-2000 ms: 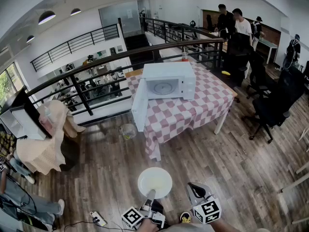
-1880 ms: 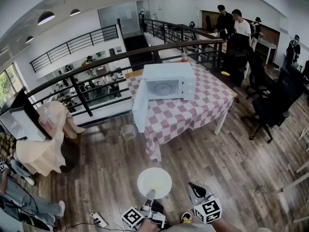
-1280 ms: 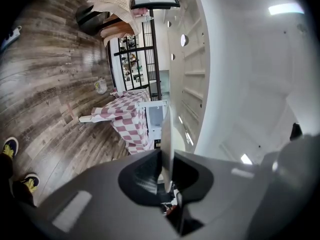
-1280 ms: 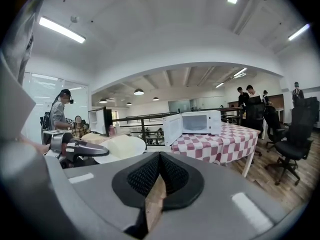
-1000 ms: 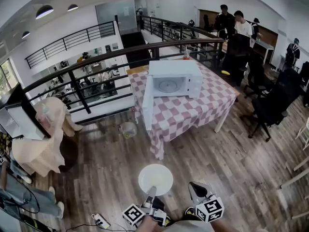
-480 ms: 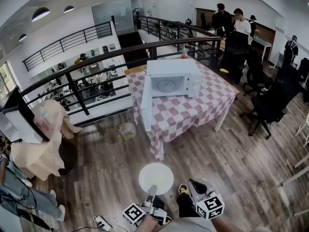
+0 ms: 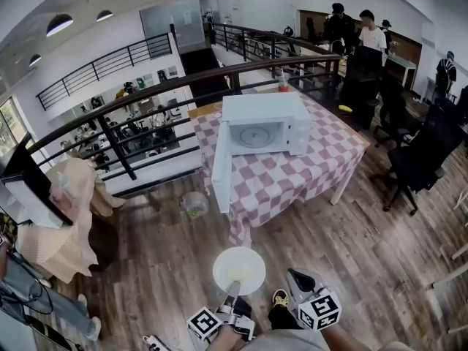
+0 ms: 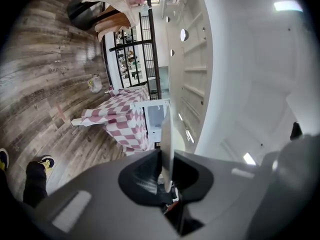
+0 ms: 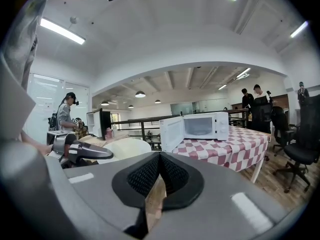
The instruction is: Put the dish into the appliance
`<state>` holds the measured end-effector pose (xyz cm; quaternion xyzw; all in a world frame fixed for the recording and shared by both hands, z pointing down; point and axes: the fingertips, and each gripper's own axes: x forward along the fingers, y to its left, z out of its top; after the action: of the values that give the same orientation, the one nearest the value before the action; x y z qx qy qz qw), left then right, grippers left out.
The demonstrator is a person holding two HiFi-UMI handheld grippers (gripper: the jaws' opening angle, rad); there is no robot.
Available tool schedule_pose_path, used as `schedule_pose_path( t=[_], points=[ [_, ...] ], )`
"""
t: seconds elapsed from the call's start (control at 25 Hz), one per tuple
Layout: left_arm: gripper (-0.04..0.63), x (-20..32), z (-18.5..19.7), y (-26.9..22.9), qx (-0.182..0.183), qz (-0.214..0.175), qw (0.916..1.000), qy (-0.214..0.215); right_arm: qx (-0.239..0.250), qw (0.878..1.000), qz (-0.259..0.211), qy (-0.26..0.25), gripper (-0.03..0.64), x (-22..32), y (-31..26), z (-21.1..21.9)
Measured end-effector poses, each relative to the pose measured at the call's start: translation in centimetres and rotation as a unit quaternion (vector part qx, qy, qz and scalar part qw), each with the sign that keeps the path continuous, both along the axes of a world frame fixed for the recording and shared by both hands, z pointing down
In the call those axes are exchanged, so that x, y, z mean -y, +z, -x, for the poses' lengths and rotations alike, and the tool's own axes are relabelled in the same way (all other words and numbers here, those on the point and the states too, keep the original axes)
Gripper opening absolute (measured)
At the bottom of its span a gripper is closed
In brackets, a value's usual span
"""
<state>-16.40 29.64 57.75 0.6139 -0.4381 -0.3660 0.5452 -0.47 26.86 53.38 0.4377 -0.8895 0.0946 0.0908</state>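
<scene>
The white round dish (image 7: 239,269) hangs level over the wood floor, and my left gripper (image 7: 233,289) is shut on its near rim. In the left gripper view the dish (image 8: 166,139) shows edge-on between the pads. My right gripper (image 7: 292,276) is beside it on the right, shut and empty, its pads (image 9: 150,174) meeting. Ahead, the white microwave (image 7: 265,126) stands on the red-checked table (image 7: 292,178) with its door (image 7: 219,170) swung open to the left. The right gripper view shows the microwave (image 9: 201,125), the dish (image 9: 125,148) and the left gripper (image 9: 82,151).
Black office chairs (image 7: 424,156) stand right of the table, with people (image 7: 355,31) at the back. A dark railing (image 7: 146,93) runs behind the table. A draped armchair (image 7: 66,214) is at the left, and a small bag (image 7: 194,204) lies near the table's corner.
The table and microwave have drawn nearer and sit larger in the head view. Both grippers and the dish keep their place at the bottom of that view. A shoe has appeared between them.
</scene>
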Motion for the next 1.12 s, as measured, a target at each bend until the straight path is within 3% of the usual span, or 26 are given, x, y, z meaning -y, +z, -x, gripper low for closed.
schedule_pose_path(
  t=[0.4, 0.92, 1.12],
  points=[
    [0.028, 9.2, -1.2, -0.5, 0.007, 0.004, 0.9999, -0.007, 0.0, 1.0, -0.004, -0.013, -0.005, 9.6, -0.6, -0.9],
    [0.028, 18.1, -4.8, -0.1, 0.014, 0.024, 0.9994, -0.022, 0.01, 1.0, 0.002, -0.028, -0.005, 18.5, -0.4, -4.6],
    [0.028, 21.2, -6.6, -0.6, 0.019, 0.012, 0.9995, -0.021, 0.011, 0.999, -0.002, -0.033, -0.005, 21.3, -0.7, -6.2]
  ],
)
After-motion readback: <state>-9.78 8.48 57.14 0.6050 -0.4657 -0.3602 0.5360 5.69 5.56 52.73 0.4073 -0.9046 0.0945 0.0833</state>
